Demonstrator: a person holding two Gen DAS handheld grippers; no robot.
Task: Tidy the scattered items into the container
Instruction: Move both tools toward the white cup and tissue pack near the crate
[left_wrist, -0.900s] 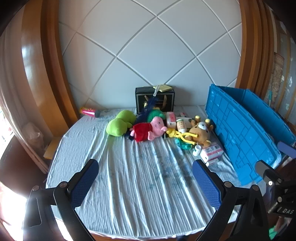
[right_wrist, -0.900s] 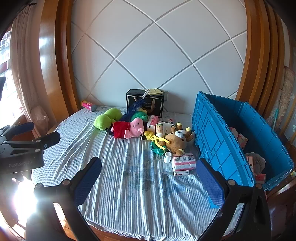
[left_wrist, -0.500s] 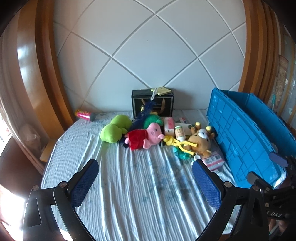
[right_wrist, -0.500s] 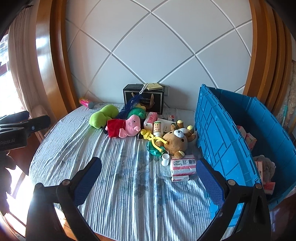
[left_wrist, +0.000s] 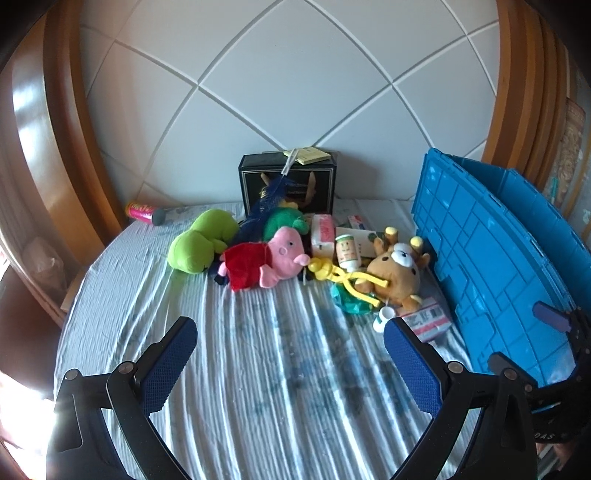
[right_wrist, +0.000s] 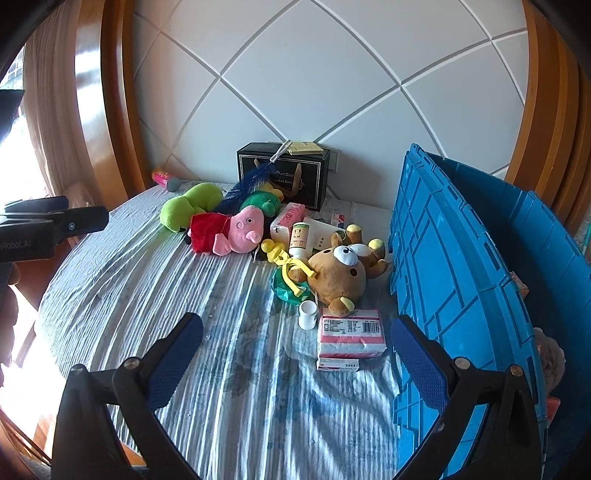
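A blue crate (right_wrist: 461, 280) stands at the table's right; it also shows in the left wrist view (left_wrist: 491, 258). Scattered items lie beside it: a pink pig plush (right_wrist: 229, 232), a green plush (right_wrist: 188, 206), a brown bear plush (right_wrist: 340, 273), a pink tissue pack (right_wrist: 351, 332), a small white cup (right_wrist: 307, 314) and a white bottle (right_wrist: 300, 240). My right gripper (right_wrist: 295, 354) is open and empty, short of the tissue pack. My left gripper (left_wrist: 291, 354) is open and empty, above bare cloth short of the pig plush (left_wrist: 273, 258).
A black box (right_wrist: 282, 173) stands against the white panelled wall at the back. A pink can (right_wrist: 165, 179) lies at the back left. The round table carries a striped blue-white cloth (right_wrist: 147, 288). Some items lie inside the crate (right_wrist: 550, 362).
Both grippers have moved forward toward the pile, so the items look larger and nearer. Both stay open. Nothing on the table has moved.
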